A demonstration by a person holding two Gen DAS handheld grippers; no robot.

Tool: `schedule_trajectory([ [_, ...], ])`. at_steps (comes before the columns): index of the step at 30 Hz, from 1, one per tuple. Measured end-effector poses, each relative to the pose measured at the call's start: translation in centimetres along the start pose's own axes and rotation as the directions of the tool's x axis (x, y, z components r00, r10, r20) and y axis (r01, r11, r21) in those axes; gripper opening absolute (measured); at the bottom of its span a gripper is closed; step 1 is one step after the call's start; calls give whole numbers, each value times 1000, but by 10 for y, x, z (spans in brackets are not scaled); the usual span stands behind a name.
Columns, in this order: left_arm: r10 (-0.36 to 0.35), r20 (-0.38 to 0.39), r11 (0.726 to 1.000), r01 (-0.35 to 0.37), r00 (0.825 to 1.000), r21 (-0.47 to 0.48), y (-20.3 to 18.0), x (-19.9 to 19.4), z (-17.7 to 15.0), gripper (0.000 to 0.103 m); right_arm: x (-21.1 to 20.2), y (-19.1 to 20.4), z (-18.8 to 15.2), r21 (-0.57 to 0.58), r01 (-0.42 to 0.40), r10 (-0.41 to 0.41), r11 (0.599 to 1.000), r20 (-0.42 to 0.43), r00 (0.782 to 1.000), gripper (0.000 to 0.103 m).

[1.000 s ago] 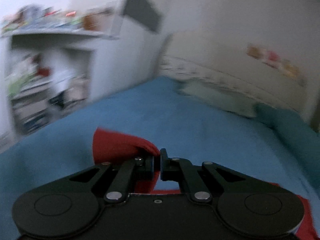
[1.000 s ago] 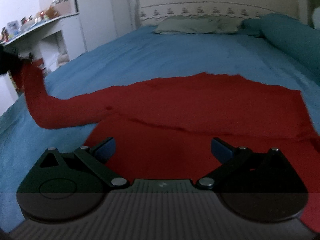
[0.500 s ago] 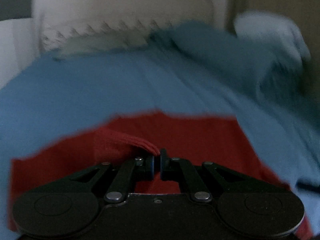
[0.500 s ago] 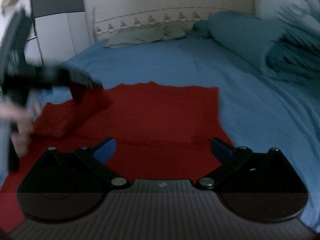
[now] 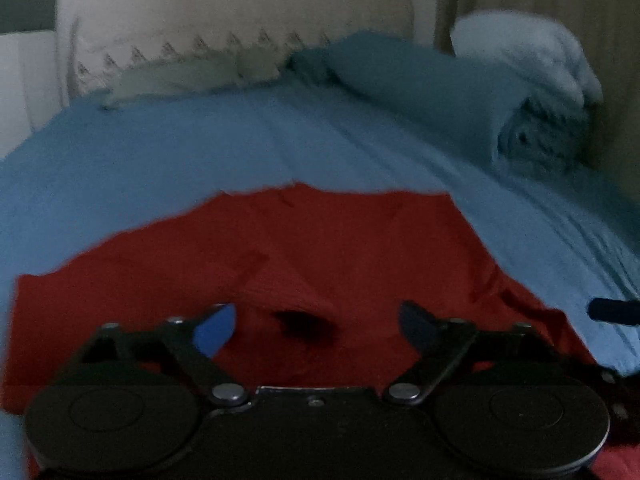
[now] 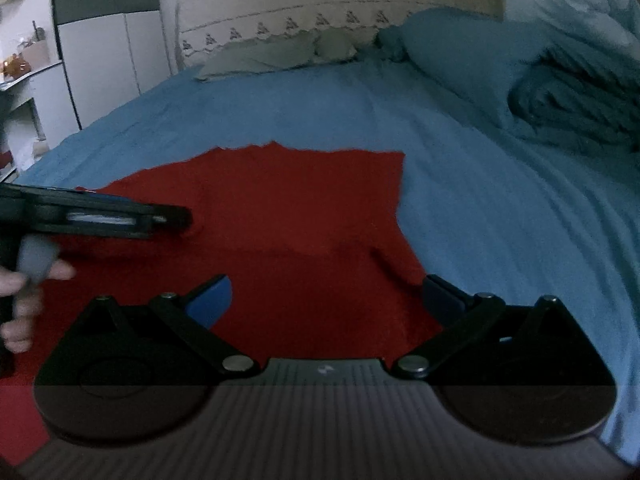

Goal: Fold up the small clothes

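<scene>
Both grippers, left (image 5: 316,322) and right (image 6: 326,296), gape over the shirt (image 6: 280,208); loose sleeve (image 5: 288,292) prob. springs back, no weight on it.

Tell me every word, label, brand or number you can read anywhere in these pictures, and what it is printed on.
No readable text anywhere.
Small pale lightning-bolt mark, a sign and not a word, on the black two-finger right gripper.
Black two-finger left gripper: no marking visible.
Flat red knit garment: no label or print showing.
Cream headboard: a row of small embroidered motifs, too blurred to make out.
</scene>
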State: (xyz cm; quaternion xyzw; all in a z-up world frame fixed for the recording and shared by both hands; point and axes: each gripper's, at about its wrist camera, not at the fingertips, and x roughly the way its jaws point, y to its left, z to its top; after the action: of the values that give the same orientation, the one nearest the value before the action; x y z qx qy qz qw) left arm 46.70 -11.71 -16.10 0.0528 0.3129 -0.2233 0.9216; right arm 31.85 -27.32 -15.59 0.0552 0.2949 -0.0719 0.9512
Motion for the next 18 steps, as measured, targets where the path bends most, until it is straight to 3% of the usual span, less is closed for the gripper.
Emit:
schedule_trajectory([
  [8, 118, 18, 979, -113, 993, -171, 69, -44, -39, 97, 19, 58, 22, -142, -51, 51, 988, -8, 999, 103],
  [10, 139, 15, 973, -133, 990, -191, 78, -44, -50, 97, 33, 81, 28, -218, -61, 58, 974, -22, 998, 103],
  [12, 135, -41, 971, -140, 990, -192, 83, -38, -55, 97, 53, 102, 33, -287, -78, 64, 955, -59, 996, 103],
  [14, 151, -34, 966, -154, 988, -208, 88, -39, -58, 97, 71, 122, 36, -364, -74, 51, 928, -73, 996, 103],
  [18, 147, -52, 964, -155, 988, -214, 96, -40, -67, 97, 100, 153, 38, -505, -87, 41, 859, -101, 994, 82],
])
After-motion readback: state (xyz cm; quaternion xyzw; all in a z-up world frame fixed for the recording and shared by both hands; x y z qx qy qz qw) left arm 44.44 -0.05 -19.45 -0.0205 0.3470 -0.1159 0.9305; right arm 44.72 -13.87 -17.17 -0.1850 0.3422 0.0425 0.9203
